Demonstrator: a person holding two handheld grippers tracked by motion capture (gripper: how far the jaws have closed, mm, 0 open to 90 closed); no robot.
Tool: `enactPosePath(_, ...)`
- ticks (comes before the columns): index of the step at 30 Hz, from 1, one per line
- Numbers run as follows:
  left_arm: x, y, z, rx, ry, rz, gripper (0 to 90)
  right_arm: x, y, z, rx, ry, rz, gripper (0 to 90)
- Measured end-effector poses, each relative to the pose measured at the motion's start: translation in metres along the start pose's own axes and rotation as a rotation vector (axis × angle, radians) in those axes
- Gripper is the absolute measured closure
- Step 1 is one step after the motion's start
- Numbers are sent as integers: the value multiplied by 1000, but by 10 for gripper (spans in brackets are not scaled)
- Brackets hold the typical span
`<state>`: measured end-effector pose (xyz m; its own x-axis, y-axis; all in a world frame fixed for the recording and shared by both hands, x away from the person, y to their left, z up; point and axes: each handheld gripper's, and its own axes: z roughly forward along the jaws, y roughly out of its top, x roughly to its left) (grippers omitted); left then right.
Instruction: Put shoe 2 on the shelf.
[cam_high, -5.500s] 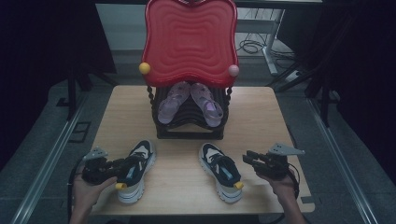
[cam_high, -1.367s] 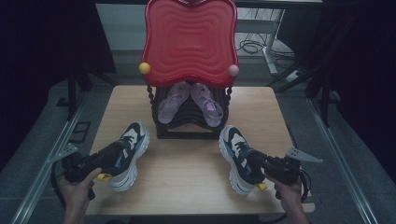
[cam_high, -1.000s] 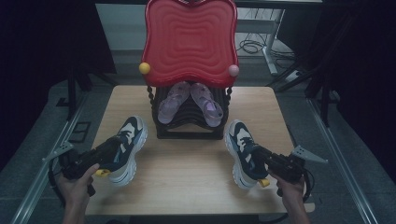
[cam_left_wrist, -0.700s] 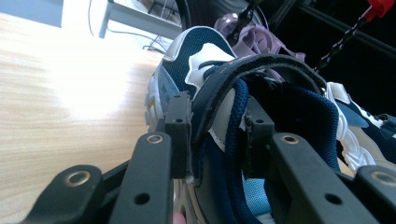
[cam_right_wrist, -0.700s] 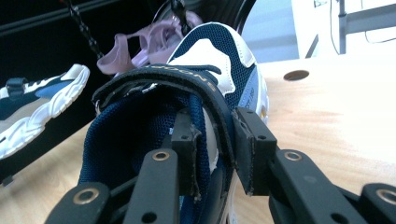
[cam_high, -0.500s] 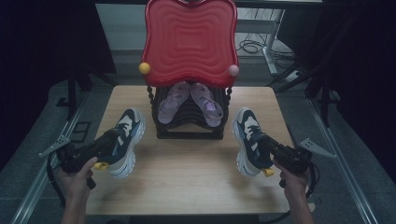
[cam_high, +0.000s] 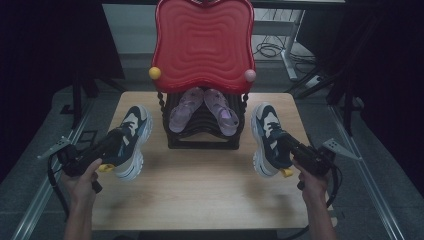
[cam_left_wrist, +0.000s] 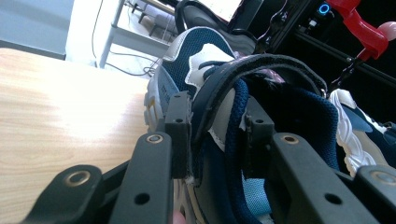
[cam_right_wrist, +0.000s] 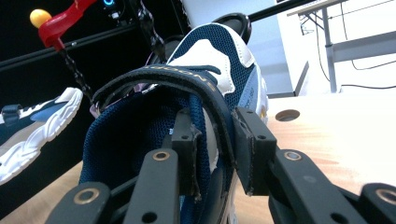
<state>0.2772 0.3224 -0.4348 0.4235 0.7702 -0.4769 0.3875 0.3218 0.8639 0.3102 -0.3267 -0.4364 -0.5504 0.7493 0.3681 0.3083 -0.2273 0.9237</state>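
**Both sneakers clamped and flanking the shoe rack**

Right now each gripper has a dark blue and white sneaker in its jaws. In the high view the left gripper sits at the lower left of the frame, held by the person's left hand, and it grips the left sneaker at the heel end. That shoe lies just left of the black shoe rack, toe pointing toward the top of the frame, over the wooden table. The right gripper sits at the lower right, in the right hand, and grips the right sneaker, which lies just right of the rack, toe also toward the top of the frame.

In the left gripper view the two black jaws rise from the bottom edge and pinch the collar and strap of the left sneaker, one pad on the outer side and the other inside the opening. The other sneaker shows at the right edge of that frame. In the right gripper view the jaws close likewise on the strap and side wall of the right sneaker, the toe pointing away toward the upper middle of the frame.

At the centre of the high view a pair of translucent purple sandals rests on the rack. Above it, at the top middle, stands a red wavy panel with a yellow ball at its lower left corner and a pink ball at its lower right.
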Motion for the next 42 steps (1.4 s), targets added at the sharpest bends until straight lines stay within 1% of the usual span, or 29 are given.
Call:
enactPosePath(5, -1, 6, 6, -5, 4, 14, 698, -2, 8, 5, -23, -9, -1, 714)
enactPosePath(9, -1, 14, 10, -14, 11, 27, 698, -4, 16, 9, -37, -15, -4, 714)
enactPosePath(12, -2, 21, 12, -26, 10, 34, 698, -4, 21, 11, -47, -16, 3, 714)
enactPosePath(20, -3, 37, 19, -68, -3, 25, 698, -6, 36, 16, -78, -16, 5, 714)
enactPosePath(23, -5, 43, 23, -77, -7, 29, 698, -7, 41, 19, -88, -15, 9, 714)
enactPosePath(27, -7, 52, 28, -96, -11, 31, 699, -6, 48, 21, -101, -14, 14, 714)
enactPosePath(31, -10, 61, 31, -111, -9, 34, 699, -5, 56, 23, -117, -18, 9, 714)
enactPosePath(35, -13, 69, 34, -119, -8, 42, 698, -4, 66, 22, -137, -19, 10, 714)
enactPosePath(40, -16, 76, 36, -130, -5, 48, 698, -1, 76, 21, -147, -22, -3, 714)
enactPosePath(42, -16, 80, 37, -130, -1, 58, 698, 0, 81, 21, -155, -21, -2, 714)
